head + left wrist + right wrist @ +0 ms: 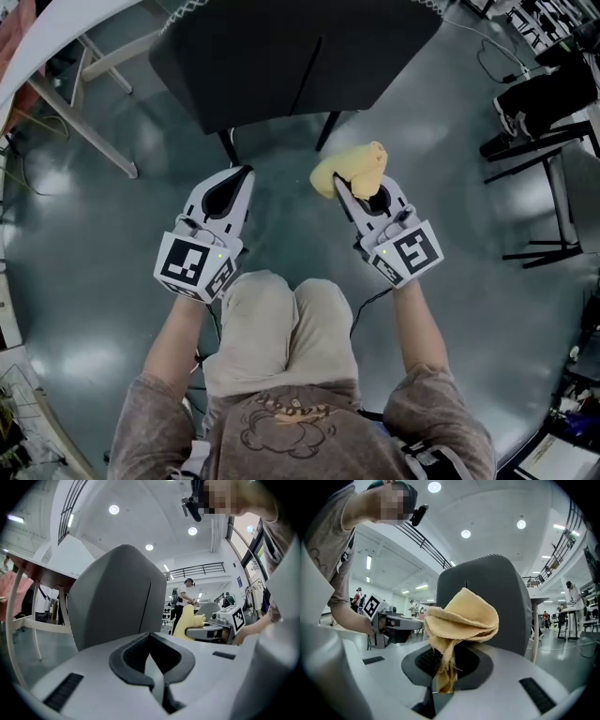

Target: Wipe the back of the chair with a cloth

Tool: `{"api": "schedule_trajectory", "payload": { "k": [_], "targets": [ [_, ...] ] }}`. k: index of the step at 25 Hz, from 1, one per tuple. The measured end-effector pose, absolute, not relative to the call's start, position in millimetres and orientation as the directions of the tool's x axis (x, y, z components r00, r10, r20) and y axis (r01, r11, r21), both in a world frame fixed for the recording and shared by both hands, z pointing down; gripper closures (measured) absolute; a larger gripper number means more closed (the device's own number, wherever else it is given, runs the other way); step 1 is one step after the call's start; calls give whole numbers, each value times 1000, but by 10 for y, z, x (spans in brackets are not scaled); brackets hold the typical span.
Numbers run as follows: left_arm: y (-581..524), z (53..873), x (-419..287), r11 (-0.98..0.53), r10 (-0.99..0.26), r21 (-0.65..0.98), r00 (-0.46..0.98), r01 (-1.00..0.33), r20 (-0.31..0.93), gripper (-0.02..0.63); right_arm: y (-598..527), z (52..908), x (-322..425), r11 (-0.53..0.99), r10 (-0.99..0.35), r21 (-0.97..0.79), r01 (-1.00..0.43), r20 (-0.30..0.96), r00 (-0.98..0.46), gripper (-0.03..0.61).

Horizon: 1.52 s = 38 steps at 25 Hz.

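- The wiping does not seem to have started. The cloth is in the air near the chair and apart from its dark back, so the whole back is left to wipe.
- The right gripper has its fingers pinched on the lower folds of the yellow cloth. The bunched upper part stands above them, facing the chair back.
- The left gripper holds nothing. Its fingers are pressed together, point toward the chair and touch nothing.
- In my judgement, the next step is to bring the cloth onto the back.
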<state>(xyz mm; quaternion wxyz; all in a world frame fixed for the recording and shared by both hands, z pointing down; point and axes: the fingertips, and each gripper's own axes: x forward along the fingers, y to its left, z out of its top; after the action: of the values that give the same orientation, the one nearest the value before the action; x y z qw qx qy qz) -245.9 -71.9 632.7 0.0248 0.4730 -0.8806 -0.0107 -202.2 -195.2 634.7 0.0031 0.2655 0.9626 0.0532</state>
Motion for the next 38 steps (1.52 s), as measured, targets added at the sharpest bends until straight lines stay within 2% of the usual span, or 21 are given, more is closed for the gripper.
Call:
{"api": "schedule_trajectory", "payload": {
  "k": [8,17,23,30,38],
  "targets": [
    [-693,5056,-2591,528,-849,60,-524,-847,71,605,-2042,5014,-2078,880,476,13,476,-1,-880,514],
    [-453,3285,-2932,543,-840,144,-536,-828,82,605,-1967,3361,-2133,906,417,-96,411,50,-907,514],
    [-445,2277,-3074,514,-858,120,-508,-850,75,605,-1881,2525,-2103,926,359,-149,346,68,-931,514],
    [-459,1769,-2970,450,-892,98,-443,-888,87,604,-1841,1949,-1991,940,308,-169,295,58,-950,514],
    [-500,1729,-2823,436,-897,91,-424,-895,121,606,-1879,1873,-1881,947,278,-186,261,71,-958,514]
  ]
}}
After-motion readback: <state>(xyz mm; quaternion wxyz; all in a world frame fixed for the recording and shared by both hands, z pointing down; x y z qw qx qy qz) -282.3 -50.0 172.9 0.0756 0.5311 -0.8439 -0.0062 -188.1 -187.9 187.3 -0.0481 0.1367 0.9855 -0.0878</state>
